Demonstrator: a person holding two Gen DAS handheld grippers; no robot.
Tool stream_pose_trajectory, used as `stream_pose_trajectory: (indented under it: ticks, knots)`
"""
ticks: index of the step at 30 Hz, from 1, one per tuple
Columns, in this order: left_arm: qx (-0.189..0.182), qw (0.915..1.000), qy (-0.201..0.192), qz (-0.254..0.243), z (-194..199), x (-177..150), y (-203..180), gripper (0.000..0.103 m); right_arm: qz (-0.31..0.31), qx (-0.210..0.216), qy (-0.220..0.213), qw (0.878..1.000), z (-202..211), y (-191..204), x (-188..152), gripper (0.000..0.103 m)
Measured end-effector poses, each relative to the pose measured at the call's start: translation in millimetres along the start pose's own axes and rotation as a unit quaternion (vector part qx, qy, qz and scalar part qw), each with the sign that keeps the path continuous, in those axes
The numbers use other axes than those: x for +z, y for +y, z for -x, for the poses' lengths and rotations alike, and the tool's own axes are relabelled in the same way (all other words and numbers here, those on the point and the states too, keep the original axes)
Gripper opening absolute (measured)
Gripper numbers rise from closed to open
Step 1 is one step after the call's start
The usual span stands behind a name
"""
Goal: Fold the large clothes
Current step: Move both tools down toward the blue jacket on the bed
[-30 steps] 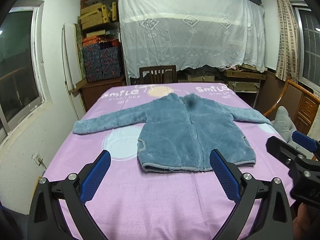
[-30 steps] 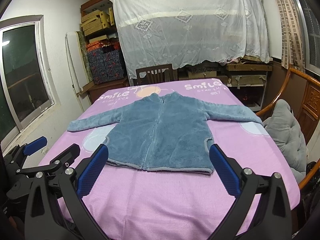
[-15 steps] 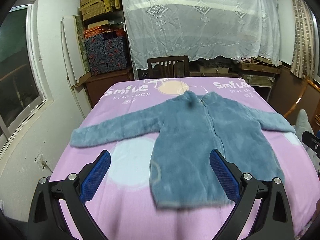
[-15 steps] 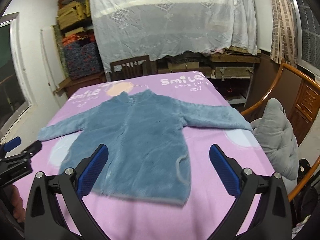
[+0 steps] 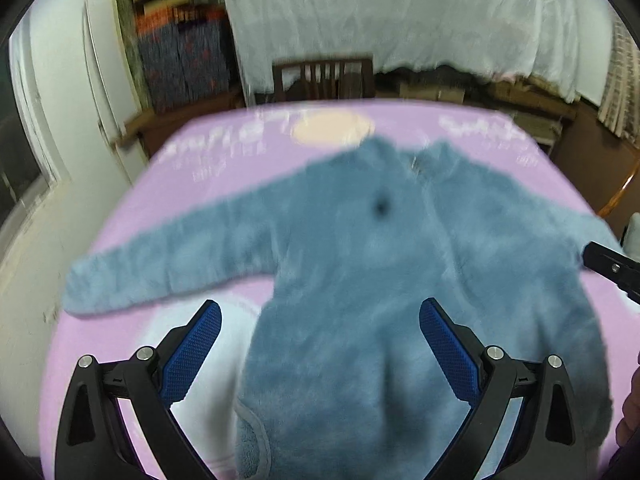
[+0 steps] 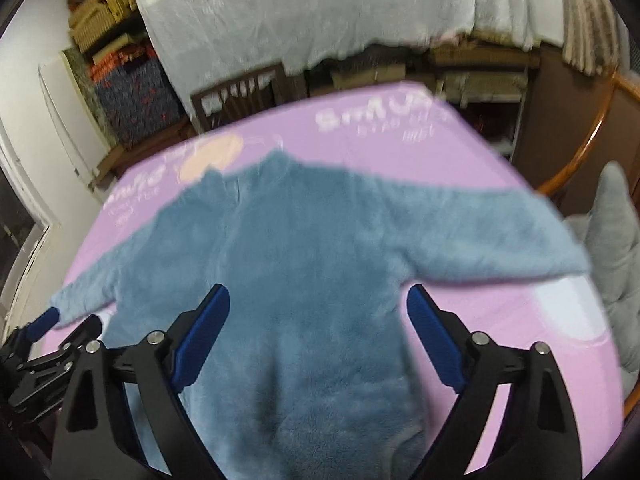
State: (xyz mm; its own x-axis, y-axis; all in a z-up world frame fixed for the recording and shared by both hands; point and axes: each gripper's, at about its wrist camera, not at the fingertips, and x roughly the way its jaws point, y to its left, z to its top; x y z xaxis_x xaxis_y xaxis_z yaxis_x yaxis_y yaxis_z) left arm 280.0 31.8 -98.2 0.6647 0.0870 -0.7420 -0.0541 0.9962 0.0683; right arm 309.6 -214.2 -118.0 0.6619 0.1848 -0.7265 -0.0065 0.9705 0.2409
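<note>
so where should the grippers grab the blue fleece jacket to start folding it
Probably the sleeve cuffs: the jacket lies flat, front up, sleeves spread sideways. Left gripper comes from above onto the left cuff, right gripper, jaws now closing on nothing, onto the right cuff.

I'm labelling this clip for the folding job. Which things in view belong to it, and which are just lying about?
Belong to the job:
blue fleece jacket, spread flat
pink bedspread under it
left gripper, open
right gripper, jaws closing, nothing between them

Just lying about:
wooden chair
white lace sheet
grey cushion
</note>
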Motion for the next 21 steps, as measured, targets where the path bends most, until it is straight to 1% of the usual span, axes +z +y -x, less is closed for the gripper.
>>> stream_pose_trajectory:
  ticks: [2, 3, 5, 6, 7, 13, 15, 17, 18, 21]
  knots:
    - [0.001, 0.9995, 0.029, 0.013, -18.7, -8.0, 13.3, 0.100, 0.005, -0.015, 0.016, 1.000, -15.7, -4.8, -8.6, 0.089]
    - [0.001, 0.9988, 0.043, 0.023, -27.1, -11.7, 19.3, 0.100, 0.002, -0.017, 0.025, 1.000, -22.8, -7.0, -13.0, 0.089]
    - [-0.013, 0.9960, 0.074, 0.047, -43.3, -18.3, 31.4, 0.100, -0.008, -0.012, 0.049, 0.999, -37.0, -11.3, -19.6, 0.089]
    - [-0.020, 0.9947, 0.085, 0.055, -48.8, -19.9, 34.8, 0.100, -0.010, -0.018, 0.056, 0.998, -42.2, -12.9, -21.3, 0.089]
    - [-0.025, 0.9933, 0.097, 0.059, -54.0, -21.1, 37.7, 0.100, -0.007, -0.024, 0.054, 0.998, -43.1, -11.5, -22.6, 0.089]
    - [-0.016, 0.9948, 0.092, 0.041, -47.8, -25.3, 35.7, 0.100, -0.012, -0.010, 0.041, 0.999, -24.0, -18.4, -19.0, 0.089]
    - [-0.026, 0.9947, 0.089, 0.045, -40.3, -23.4, 37.2, 0.100, -0.005, -0.014, 0.035, 0.999, -17.8, -21.4, -17.0, 0.088]
    - [-0.030, 0.9955, 0.076, 0.048, -33.0, -14.6, 37.1, 0.100, -0.006, -0.024, 0.023, 0.999, -12.5, -28.6, -12.0, 0.088]
    - [-0.028, 0.9963, 0.067, 0.045, -29.3, -8.7, 35.4, 0.100, -0.016, -0.030, 0.014, 0.999, -9.7, -35.6, -6.2, 0.088]
    - [-0.022, 0.9985, 0.042, 0.029, -22.3, 6.1, 22.3, 0.100, -0.056, -0.016, -0.001, 0.998, -6.4, -54.0, 7.4, 0.088]
